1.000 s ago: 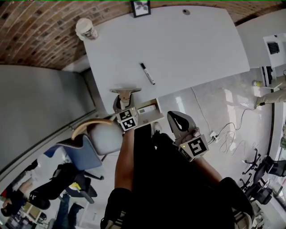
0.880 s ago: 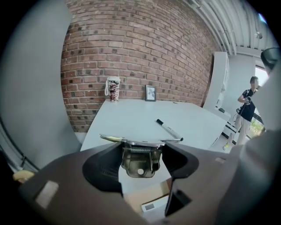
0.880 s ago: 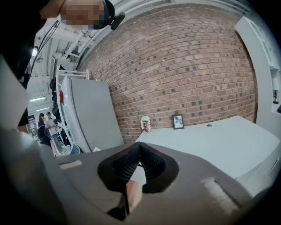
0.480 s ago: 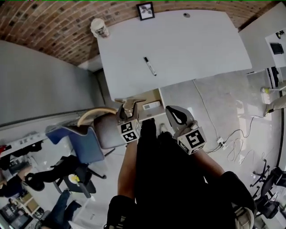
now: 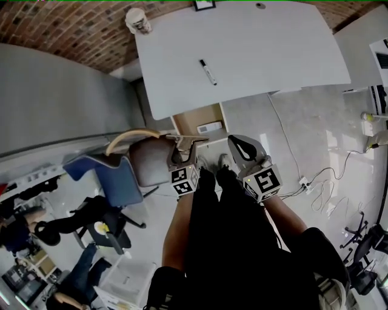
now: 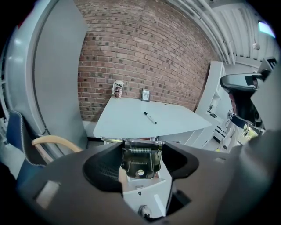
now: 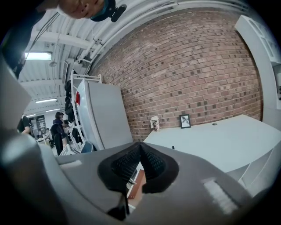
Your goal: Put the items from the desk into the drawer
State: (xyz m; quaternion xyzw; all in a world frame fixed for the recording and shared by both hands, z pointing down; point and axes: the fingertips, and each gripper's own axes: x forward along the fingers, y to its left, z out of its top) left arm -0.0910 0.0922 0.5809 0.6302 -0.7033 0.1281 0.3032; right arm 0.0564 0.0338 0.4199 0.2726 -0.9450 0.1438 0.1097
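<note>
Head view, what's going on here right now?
A person holds a gripper in each hand, back from the desk. The left gripper is shut on a sprung metal clip; the right gripper is shut, empty. The drawer below the desk stands open. A marker, cup and picture frame sit on the desk.

The left hand-held gripper (image 6: 141,169) clamps a metal spring clip (image 6: 140,159).
</note>
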